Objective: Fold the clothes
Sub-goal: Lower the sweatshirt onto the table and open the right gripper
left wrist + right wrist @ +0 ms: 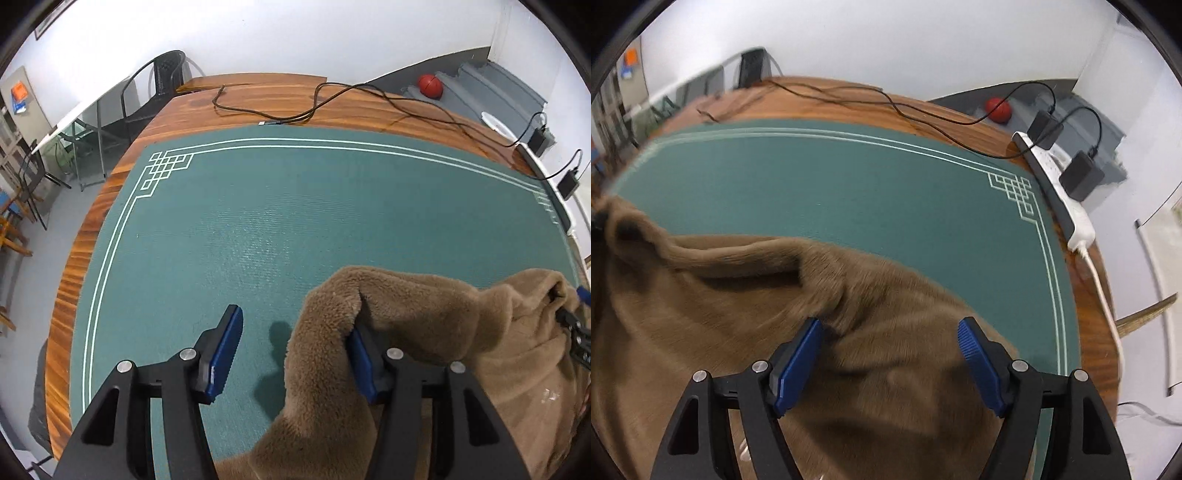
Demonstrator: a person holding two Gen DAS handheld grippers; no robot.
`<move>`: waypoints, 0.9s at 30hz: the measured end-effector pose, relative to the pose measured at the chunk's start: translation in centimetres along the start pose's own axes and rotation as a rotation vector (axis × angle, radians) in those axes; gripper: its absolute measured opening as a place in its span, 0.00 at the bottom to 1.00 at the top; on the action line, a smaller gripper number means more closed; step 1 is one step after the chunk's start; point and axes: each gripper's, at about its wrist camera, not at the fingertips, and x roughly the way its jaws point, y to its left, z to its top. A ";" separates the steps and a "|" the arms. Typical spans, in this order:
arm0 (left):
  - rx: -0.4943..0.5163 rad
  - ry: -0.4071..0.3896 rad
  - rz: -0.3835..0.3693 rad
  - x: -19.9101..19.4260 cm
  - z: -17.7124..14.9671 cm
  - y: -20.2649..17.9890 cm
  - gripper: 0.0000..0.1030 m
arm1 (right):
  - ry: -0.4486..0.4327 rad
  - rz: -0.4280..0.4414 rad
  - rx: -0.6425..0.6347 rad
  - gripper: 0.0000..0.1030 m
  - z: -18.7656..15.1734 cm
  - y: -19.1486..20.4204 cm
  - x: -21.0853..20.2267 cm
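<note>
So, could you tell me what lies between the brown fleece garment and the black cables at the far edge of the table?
Only bare green mat and a strip of wood table separate the brown fleece garment from the black cables, as both wrist views show.

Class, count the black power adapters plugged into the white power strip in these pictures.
2. One adapter sits at the far end of the white power strip; the second adapter is plugged in nearer the camera. None seems hidden.

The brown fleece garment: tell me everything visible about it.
The brown fleece garment is plush, one plain colour, and lies rumpled in thick folds on the green mat. Which kind of garment it is cannot be told. One fold drapes over a finger of the open left gripper; the open right gripper straddles another fold, one pad against it.
</note>
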 end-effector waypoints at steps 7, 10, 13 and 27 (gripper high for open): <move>-0.078 0.047 0.010 2.6 1.6 0.7 0.60 | -0.055 -0.123 0.089 0.75 5.1 -1.1 2.4; -0.120 0.057 -0.003 2.9 2.1 1.3 0.61 | -0.049 -0.141 0.111 0.75 6.2 -1.8 3.0; -0.106 0.060 -0.014 2.9 2.0 1.4 0.61 | -0.043 -0.086 0.130 0.75 6.0 -2.3 2.7; -0.090 0.017 -0.100 -3.9 -0.8 4.3 0.66 | -0.056 0.282 -0.086 0.75 8.0 10.3 -0.5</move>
